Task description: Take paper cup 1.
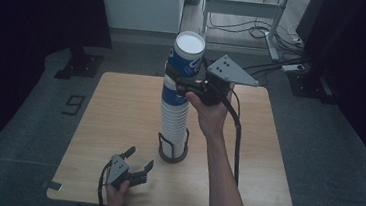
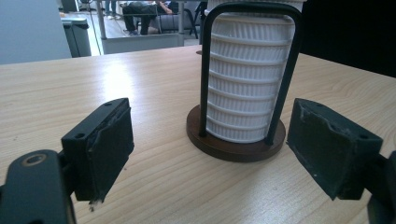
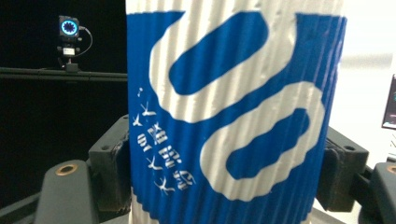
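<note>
Blue-and-white top cup point(image 1: 187, 53), upright atop the stack point(image 1: 174, 117), is pinched by the right gripper point(image 1: 183, 81), seemingly lifting clear; left gripper point(image 1: 140, 160) rests spread near the table's point(image 1: 120, 107) front edge.

Setting: lab or office test room. Evidence: single light-wood table point(image 1: 118, 127) on grey carpet floor point(image 1: 326, 160), corners fixed with tape. Dark curtains both sides. Beyond table: metal desk frame point(image 1: 242, 8), loose cables point(image 1: 272, 35), power strip point(image 1: 294, 68). Ring-lit tracking camera point(image 3: 69, 28) on rail left of right gripper. White cabinet point(image 1: 139, 1) behind.
</note>
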